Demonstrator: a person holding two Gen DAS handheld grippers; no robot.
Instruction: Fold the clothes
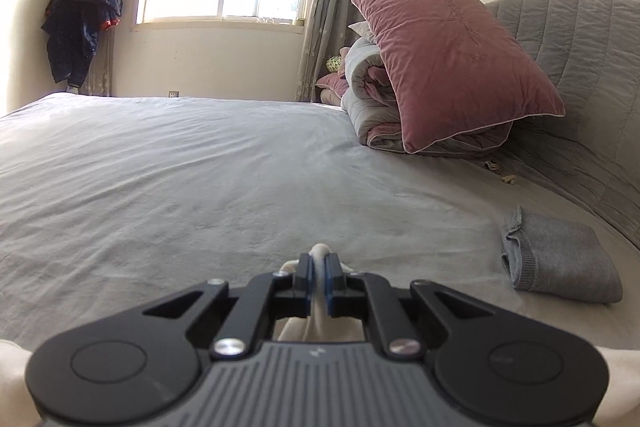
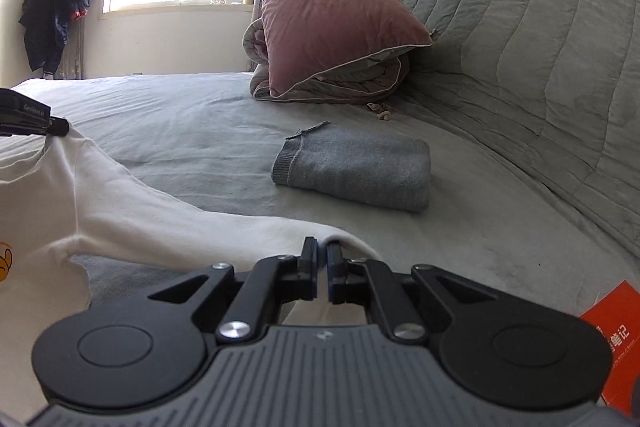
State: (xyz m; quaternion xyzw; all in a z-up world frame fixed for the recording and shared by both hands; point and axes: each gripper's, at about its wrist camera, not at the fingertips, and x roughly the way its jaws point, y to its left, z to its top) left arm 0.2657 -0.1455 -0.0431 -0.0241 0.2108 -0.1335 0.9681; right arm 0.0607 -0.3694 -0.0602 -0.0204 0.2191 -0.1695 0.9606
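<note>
Left gripper [image 1: 319, 277] jaws clamped on white shirt [image 2: 100, 199], right gripper [image 2: 322, 273] seemingly pinching sleeve

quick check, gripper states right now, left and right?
Left gripper: shut on the white shirt.
Right gripper: shut on the white shirt's sleeve edge.

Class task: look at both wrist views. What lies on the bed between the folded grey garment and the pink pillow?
Only bare grey sheet lies between the folded grey garment and the pink pillow, clearest in the right wrist view.
</note>
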